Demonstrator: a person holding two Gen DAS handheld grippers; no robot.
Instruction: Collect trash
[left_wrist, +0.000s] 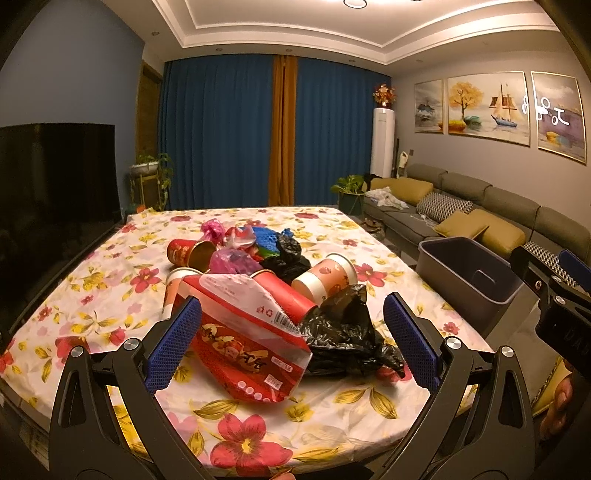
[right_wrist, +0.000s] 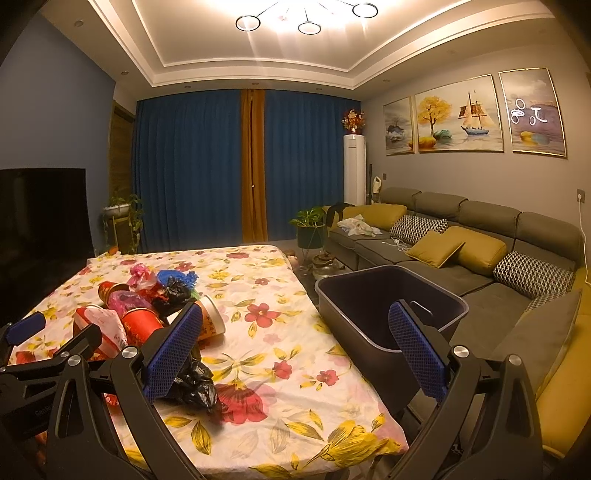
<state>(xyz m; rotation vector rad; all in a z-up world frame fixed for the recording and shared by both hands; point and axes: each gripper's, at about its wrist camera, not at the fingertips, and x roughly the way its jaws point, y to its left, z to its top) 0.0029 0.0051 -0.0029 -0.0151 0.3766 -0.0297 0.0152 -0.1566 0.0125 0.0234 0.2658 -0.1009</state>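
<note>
Progress: none that I can confirm. The grey bin (right_wrist: 391, 295) stands just off the table's right edge, near the sofa (right_wrist: 480, 251), and the part of its interior I can see holds nothing.

The trash is all on the floral tablecloth (left_wrist: 332, 398), heaped together: a red snack bag (left_wrist: 243, 339) nearest me, a crumpled black plastic bag (left_wrist: 343, 328) touching its right side, paper cups (left_wrist: 327, 277) tipped over behind, and pink and blue plastic bags (left_wrist: 236, 258) further back.

My left gripper (left_wrist: 291, 343) is spread wide, jaws flanking the snack bag and black bag, gripping neither. My right gripper (right_wrist: 295, 354) is likewise spread and holds nothing, hanging above the table's right edge, facing the bin.

Judgement: every piece remains to be moved; the first pickup looks imminent.
</note>
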